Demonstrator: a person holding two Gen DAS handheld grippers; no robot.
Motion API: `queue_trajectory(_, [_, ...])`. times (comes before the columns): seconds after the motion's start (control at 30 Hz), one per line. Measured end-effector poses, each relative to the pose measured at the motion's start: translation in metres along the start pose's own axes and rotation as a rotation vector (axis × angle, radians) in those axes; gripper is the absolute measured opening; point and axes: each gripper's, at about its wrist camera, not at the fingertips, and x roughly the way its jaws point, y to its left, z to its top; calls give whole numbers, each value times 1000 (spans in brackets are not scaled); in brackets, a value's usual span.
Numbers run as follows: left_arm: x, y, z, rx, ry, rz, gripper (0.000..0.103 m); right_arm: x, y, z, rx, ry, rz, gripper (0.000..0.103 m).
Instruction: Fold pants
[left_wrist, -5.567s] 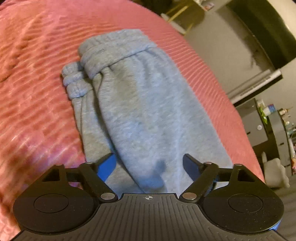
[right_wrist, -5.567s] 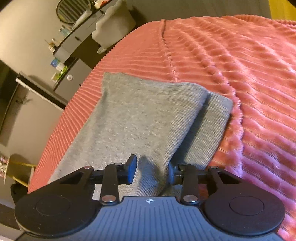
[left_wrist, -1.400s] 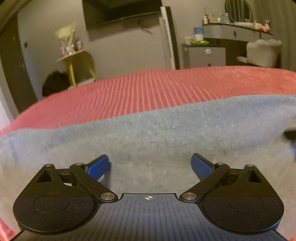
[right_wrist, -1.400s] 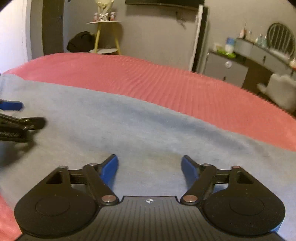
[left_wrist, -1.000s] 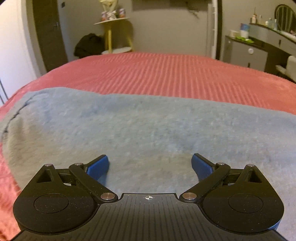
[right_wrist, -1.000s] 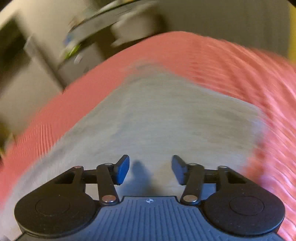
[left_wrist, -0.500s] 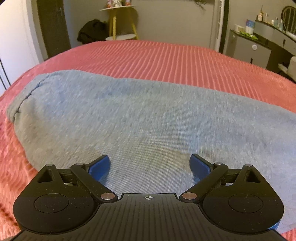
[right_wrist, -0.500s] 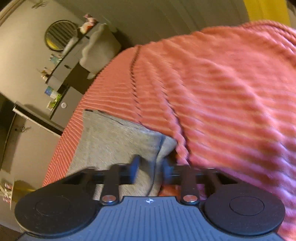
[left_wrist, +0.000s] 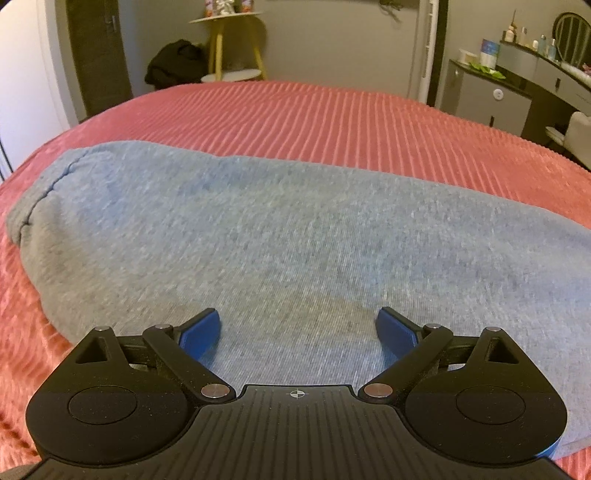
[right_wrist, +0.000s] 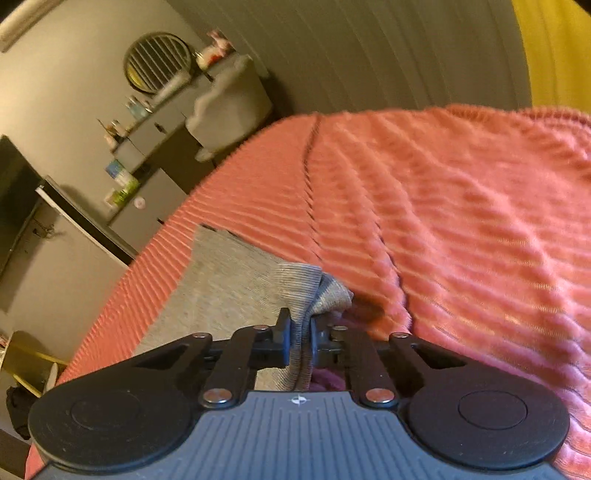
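The grey pants (left_wrist: 258, 236) lie folded lengthwise on the red ribbed bedspread (left_wrist: 332, 118). My left gripper (left_wrist: 298, 325) is open, its blue fingertips (left_wrist: 201, 328) wide apart just above the middle of the pants. In the right wrist view my right gripper (right_wrist: 300, 338) is shut on a corner of the grey pants (right_wrist: 236, 280) and holds that end slightly raised off the bedspread (right_wrist: 461, 240).
A yellow stool (left_wrist: 229, 44) with a dark bag beside it stands past the bed. A grey dresser (left_wrist: 491, 96) with bottles and a white chair (right_wrist: 229, 107) stand along the wall. A round mirror (right_wrist: 157, 61) hangs above the dresser.
My right gripper has swung to the end of the pants and closed on its corner, lifting it. My left gripper has drawn back a little, still open over the pants.
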Motion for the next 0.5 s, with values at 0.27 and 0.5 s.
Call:
queue_trajectory(0.27, [-5, 4, 3, -41, -15, -55, 97, -28, 46, 2, -114, -56, 106, 7])
queue_trajectory(0.5, [-12, 10, 6, -78, -44, -91, 96, -82, 188, -63, -644, 13, 469, 6])
